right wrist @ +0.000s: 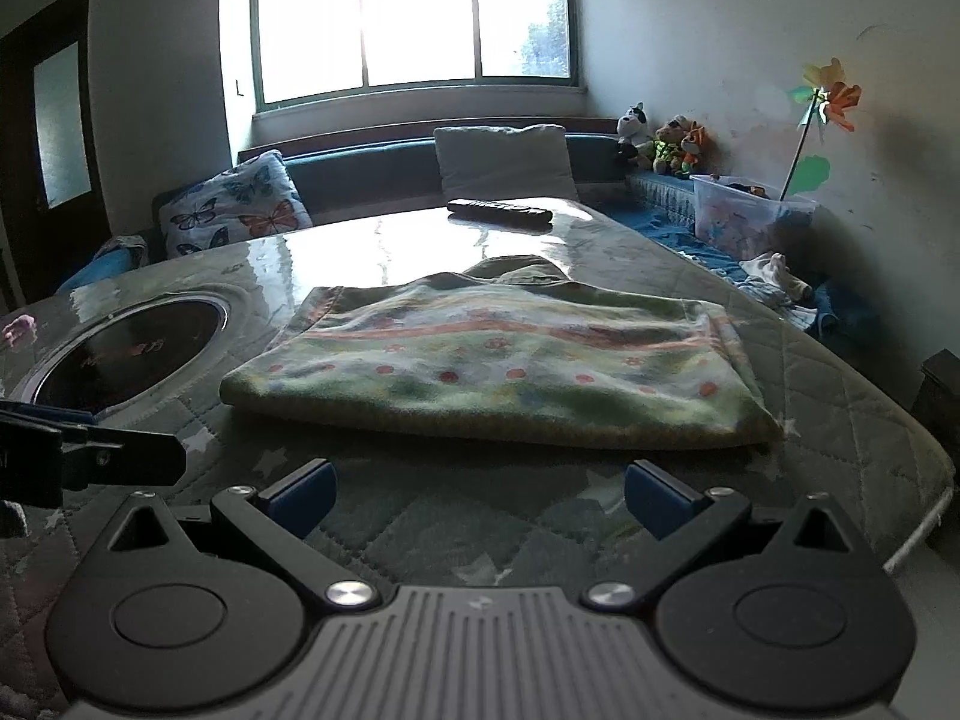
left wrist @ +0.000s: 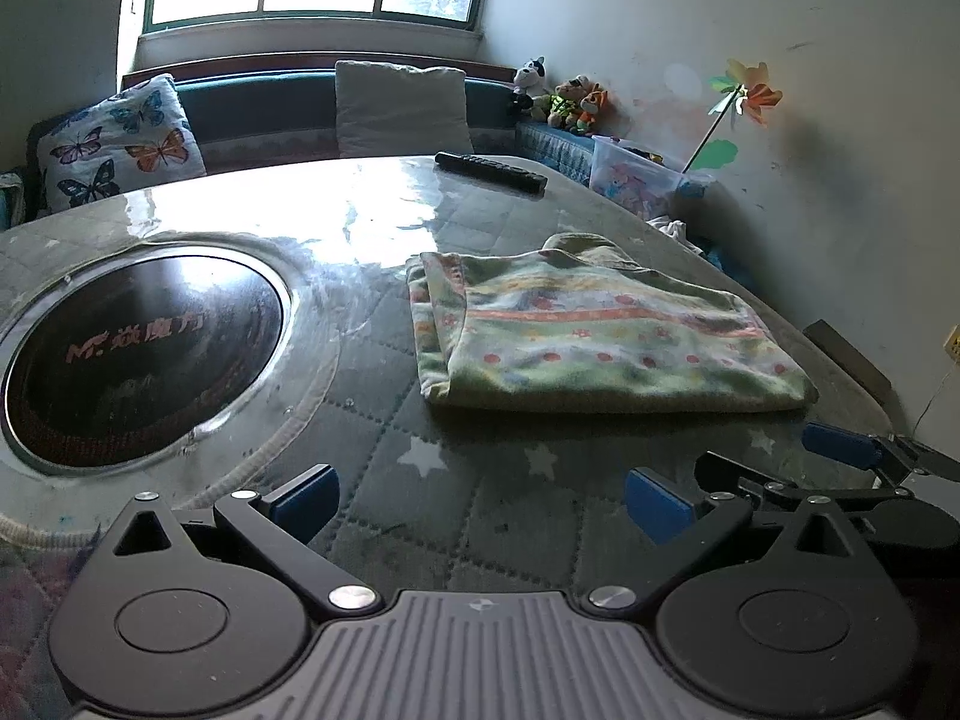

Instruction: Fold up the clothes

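Observation:
A green patterned garment (left wrist: 594, 330) with pink stripes and red dots lies folded flat on the quilted table (left wrist: 384, 396). The same garment (right wrist: 498, 366) fills the middle of the right wrist view. My left gripper (left wrist: 480, 501) hovers open in front of its near left corner, with only table between the blue pads. Facing the garment's near edge, a little short of it, my right gripper (right wrist: 480, 495) is open and holds nothing. The right gripper's tip (left wrist: 840, 447) shows at the right of the left wrist view, and the left gripper's tip (right wrist: 90, 450) shows at the left of the right wrist view.
A round dark cooktop (left wrist: 144, 354) is set into the table at the left. A black remote (left wrist: 491, 171) lies at the far edge. Behind are a bench with a butterfly cushion (left wrist: 120, 144), a white cushion (left wrist: 401, 108), plush toys (left wrist: 570, 99) and a plastic box (left wrist: 636, 180).

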Available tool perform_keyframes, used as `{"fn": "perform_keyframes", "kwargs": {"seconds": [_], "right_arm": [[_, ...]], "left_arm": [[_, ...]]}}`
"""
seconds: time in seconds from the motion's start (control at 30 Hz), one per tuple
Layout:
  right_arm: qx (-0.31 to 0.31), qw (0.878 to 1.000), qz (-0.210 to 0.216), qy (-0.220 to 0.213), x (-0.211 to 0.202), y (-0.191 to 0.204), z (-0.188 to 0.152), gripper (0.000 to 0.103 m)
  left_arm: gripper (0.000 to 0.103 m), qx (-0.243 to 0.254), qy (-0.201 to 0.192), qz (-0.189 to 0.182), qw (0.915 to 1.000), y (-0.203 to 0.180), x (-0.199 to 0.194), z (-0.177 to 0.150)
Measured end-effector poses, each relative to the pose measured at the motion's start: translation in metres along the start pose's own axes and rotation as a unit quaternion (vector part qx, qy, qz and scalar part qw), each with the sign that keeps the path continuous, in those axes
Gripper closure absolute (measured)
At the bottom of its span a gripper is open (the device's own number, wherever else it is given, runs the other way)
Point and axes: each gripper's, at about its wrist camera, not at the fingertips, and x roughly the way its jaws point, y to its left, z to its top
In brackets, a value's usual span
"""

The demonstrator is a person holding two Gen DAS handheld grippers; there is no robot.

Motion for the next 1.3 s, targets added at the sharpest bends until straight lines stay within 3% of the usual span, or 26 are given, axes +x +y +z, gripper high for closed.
{"fn": "perform_keyframes", "kwargs": {"seconds": [1.3], "right_arm": [[0.018, 1.0, -0.017, -0.018, -0.03, 0.005, -0.019, 0.0]], "left_arm": [[0.0, 0.0, -0.004, 0.002, 1.0, -0.01, -0.024, -0.024]]}}
